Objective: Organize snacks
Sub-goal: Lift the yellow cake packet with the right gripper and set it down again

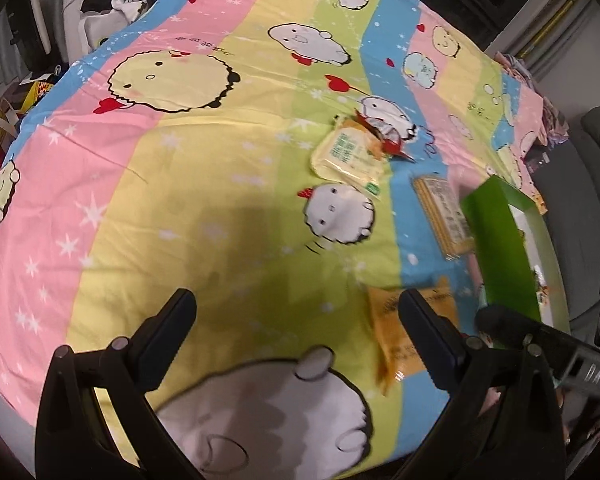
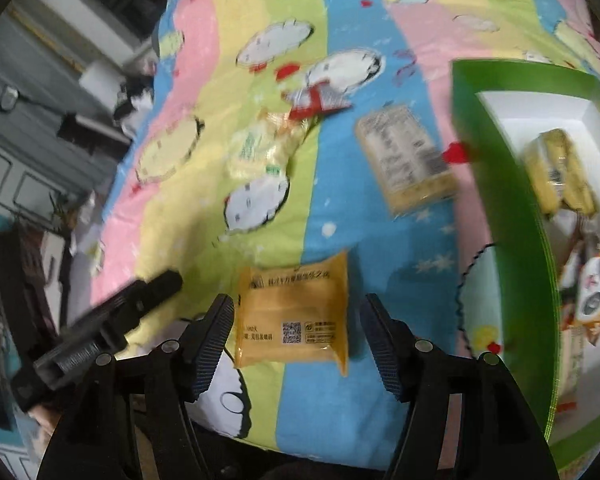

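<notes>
The right gripper (image 2: 296, 332) hangs over an orange snack packet (image 2: 294, 314) lying flat on the cartoon bedsheet (image 2: 380, 248); its jaws stand apart on either side of the packet's near end, pads not pressing it, nothing held. The left gripper (image 1: 296, 332) is spread wide and empty above the sheet, the same orange packet just behind its right finger (image 1: 428, 340). Farther out lie a clear pack of yellow biscuits (image 2: 408, 160), a pale yellow packet (image 2: 260, 148) and a red-and-white wrapper (image 2: 316, 102) touching its far edge. To the right stands an open green box (image 2: 500, 184) with snacks already inside, among them a yellow pack (image 2: 560, 172).
</notes>
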The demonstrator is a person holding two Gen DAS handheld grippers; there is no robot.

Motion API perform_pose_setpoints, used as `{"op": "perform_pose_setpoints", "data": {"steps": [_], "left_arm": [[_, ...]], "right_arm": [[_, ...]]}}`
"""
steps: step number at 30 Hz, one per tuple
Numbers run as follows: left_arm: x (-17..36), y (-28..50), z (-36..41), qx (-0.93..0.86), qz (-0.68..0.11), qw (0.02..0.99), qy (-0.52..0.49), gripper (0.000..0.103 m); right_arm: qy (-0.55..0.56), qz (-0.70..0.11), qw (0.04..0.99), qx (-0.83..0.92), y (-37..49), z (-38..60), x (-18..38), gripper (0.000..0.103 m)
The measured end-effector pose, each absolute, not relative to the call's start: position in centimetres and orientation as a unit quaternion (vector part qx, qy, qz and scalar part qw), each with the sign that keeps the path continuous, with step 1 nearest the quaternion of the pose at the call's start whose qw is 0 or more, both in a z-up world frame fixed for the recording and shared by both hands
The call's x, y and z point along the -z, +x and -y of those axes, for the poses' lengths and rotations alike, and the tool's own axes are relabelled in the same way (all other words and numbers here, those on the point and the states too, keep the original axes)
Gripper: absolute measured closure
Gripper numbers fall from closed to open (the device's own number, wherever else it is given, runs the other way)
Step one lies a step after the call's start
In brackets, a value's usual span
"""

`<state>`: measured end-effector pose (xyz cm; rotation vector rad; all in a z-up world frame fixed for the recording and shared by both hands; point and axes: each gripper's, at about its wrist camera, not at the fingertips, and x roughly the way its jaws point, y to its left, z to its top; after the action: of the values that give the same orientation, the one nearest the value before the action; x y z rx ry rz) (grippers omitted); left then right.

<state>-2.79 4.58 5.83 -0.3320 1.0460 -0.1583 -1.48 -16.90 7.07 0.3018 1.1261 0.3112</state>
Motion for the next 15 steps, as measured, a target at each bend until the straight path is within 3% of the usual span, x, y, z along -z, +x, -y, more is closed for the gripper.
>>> {"op": "perform_pose_setpoints", "data": {"steps": [4, 9, 15], "left_arm": [[-6.1, -3.3, -3.1, 0.108, -0.502, 0.839, -0.18, 0.003], [-5.5, -3.9, 0.1, 0.148, -0.523, 0.821, -0.175, 0.017], [-4.3, -3.9, 2.0, 0.15, -0.547, 0.806, -0.171, 0.022]], "right_arm": [[0.179, -0.508, 0.829, -0.15, -1.6, 18.3, -7.6, 0.037], [0.208, -0.518, 0.812, -0.168, -1.5, 18.6, -6.5, 0.037], [0.211, -0.534, 0.795, -0.195, -1.2, 17.8, -5.2, 0.037]]}}
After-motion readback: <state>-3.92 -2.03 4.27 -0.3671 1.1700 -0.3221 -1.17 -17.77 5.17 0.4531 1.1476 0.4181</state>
